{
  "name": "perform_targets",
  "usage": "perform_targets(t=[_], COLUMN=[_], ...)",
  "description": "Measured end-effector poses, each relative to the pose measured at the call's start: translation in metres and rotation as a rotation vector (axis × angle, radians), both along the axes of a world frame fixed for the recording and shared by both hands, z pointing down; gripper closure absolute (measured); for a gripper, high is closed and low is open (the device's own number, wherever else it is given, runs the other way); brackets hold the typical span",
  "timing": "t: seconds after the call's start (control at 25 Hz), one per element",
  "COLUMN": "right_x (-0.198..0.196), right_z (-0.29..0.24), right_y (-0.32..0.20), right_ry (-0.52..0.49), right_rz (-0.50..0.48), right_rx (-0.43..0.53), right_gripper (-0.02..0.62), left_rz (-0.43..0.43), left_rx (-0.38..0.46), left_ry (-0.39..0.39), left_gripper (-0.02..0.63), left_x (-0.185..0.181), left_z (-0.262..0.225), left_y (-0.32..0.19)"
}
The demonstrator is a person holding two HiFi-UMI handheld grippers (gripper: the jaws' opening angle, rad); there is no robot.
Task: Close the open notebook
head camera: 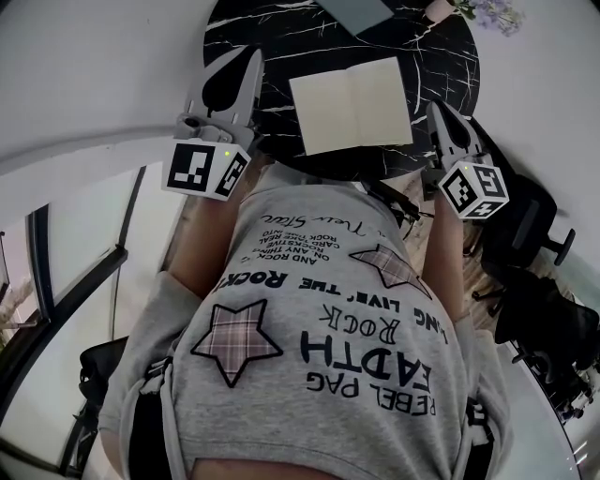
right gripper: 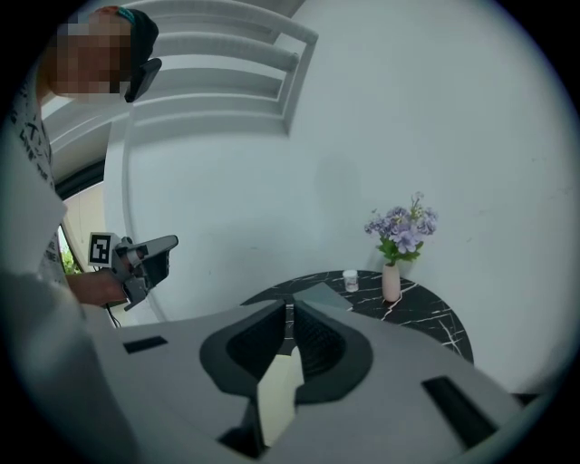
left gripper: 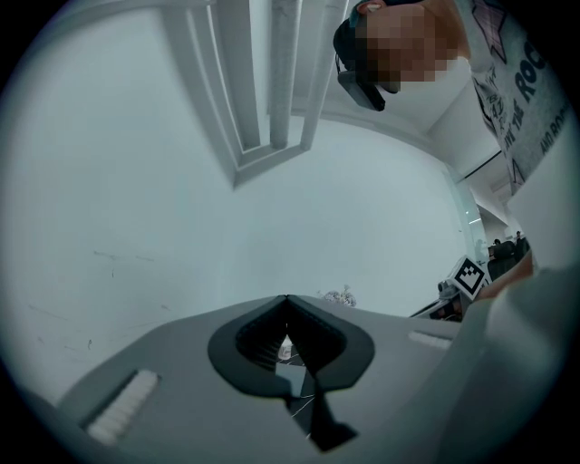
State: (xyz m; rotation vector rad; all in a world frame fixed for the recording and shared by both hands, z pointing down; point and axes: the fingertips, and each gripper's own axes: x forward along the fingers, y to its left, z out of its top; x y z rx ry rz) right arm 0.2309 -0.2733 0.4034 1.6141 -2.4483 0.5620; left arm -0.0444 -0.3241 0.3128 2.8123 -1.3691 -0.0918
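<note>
The open notebook (head camera: pixel 352 103) lies flat on the round black marble table (head camera: pixel 244 23), cream pages up. In the right gripper view a strip of a notebook page (right gripper: pixel 276 390) shows through the gap behind the jaws. My left gripper (head camera: pixel 253 58) hovers over the table's left edge, left of the notebook, jaws together with nothing between them; its tips (left gripper: pixel 287 297) meet. My right gripper (head camera: pixel 434 110) sits just off the notebook's right edge, also shut and empty, its tips (right gripper: pixel 290 304) touching. Neither gripper touches the notebook.
A grey flat item (head camera: pixel 361 11) lies at the table's far side, with a pink vase (right gripper: pixel 391 283) of purple flowers (right gripper: pixel 401 222) and a small white cup (right gripper: pixel 350 280) beside it. A black office chair (head camera: pixel 534 234) stands to the right. A white wall is behind.
</note>
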Motion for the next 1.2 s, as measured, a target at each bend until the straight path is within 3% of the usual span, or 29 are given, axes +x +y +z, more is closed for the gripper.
perform_targets(t=[0.24, 0.4, 0.48, 1.2], right_x=[0.0, 0.001, 0.002, 0.012], right_z=[0.028, 0.051, 0.064, 0.142], right_y=[0.001, 0.0, 0.001, 0.018], right_ry=[0.016, 0.016, 0.018, 0.09], right_rz=[-0.029, -0.043, -0.052, -0.086], right_rx=[-0.08, -0.152, -0.188, -0.385], right_gripper=[0.575, 0.472, 0.456, 0.446], left_rz=[0.002, 0.01, 0.015, 0.023], left_rx=[-0.012, -0.014, -0.016, -0.026], left_ry=[0.001, -0.005, -0.006, -0.011], left_gripper=[0.597, 0.597, 0.597, 0.597], left_x=[0.002, 0.004, 0.006, 0.007], left_z=[0.006, 0.008, 0.007, 0.015], left_y=[0.002, 0.002, 0.003, 0.006])
